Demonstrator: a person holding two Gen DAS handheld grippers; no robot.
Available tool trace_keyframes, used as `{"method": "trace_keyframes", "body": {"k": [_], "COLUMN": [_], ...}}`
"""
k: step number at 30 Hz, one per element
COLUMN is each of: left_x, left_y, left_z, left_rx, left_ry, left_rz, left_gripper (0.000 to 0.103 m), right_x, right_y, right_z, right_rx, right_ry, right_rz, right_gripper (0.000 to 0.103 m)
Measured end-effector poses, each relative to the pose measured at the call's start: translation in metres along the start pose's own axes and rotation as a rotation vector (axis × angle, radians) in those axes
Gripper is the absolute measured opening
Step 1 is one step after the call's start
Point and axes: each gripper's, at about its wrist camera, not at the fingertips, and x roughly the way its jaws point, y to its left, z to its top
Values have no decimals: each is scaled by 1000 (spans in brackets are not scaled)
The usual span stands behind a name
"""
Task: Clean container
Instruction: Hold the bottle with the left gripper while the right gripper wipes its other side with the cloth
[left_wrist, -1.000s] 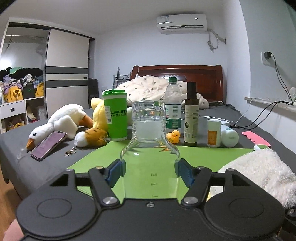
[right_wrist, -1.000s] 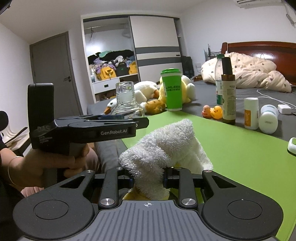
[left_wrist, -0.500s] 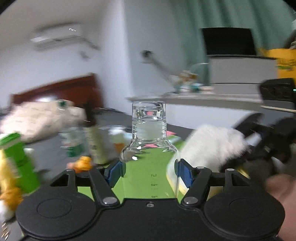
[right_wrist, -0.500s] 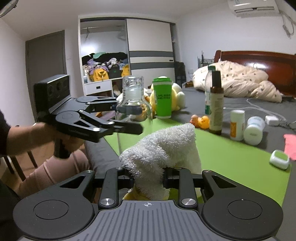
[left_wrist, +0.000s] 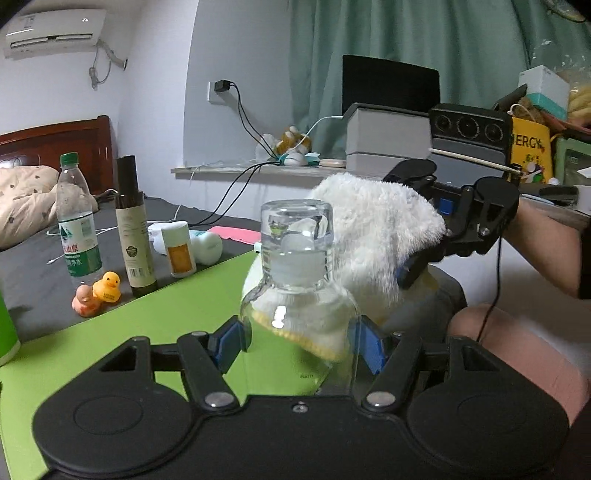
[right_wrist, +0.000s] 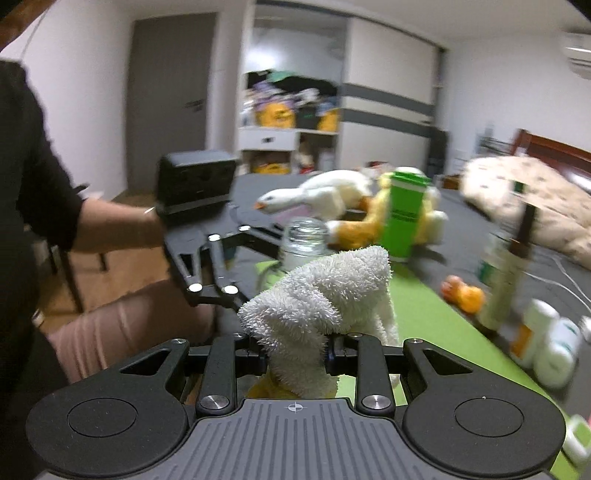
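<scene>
A clear glass bottle (left_wrist: 297, 266) with a wide neck stands upright between the blue pads of my left gripper (left_wrist: 299, 345), which is shut on its body. In the right wrist view the same glass bottle (right_wrist: 304, 242) shows at the centre, held out by the left gripper (right_wrist: 243, 266). My right gripper (right_wrist: 295, 358) is shut on a fluffy white towel (right_wrist: 325, 299) with a yellow edge. From the left wrist view the white towel (left_wrist: 376, 236) hangs right behind the bottle, with the right gripper (left_wrist: 424, 236) to its right. Whether towel and glass touch I cannot tell.
A green mat (left_wrist: 155, 317) covers the dark table. On it and behind stand a water bottle (left_wrist: 75, 221), a brown bottle (left_wrist: 133, 229), a small white bottle (left_wrist: 179, 249), two toy ducks (left_wrist: 98, 293), a green cup (right_wrist: 406, 214) and plush toys (right_wrist: 325, 195). The person's knees (left_wrist: 517, 354) are at the near edge.
My left gripper has swung round to the right with the bottle, now facing the window side and the towel. My right gripper has risen and rolled, bringing the towel close behind the bottle.
</scene>
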Motion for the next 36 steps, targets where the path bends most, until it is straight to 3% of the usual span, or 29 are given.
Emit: {"method": "trace_keyframes", "body": {"k": [6,18,27,32,36], "left_x": [0,2,3,4,3], "left_y": [2,5,5,6,7], "left_z": [0,1,2,3,2], "left_rx": [-5,-8,4,3,-4], "left_ry": [-8,-6,3,11,8], "left_rz": [-2,-5,-9,-11,-8], "left_gripper": [64,64,64,64,64], "right_x": [29,38,50,63,73], "right_y": [-2,-53,-69,-70,-69], "right_z": [12,18,4,-3,-3], "right_rx": [-57,46,62,27,-8], "right_ry": [13,-26,114,180,232], "right_rz": [105,227,277,360,371], "right_gripper": [28,28,28,28,28]}}
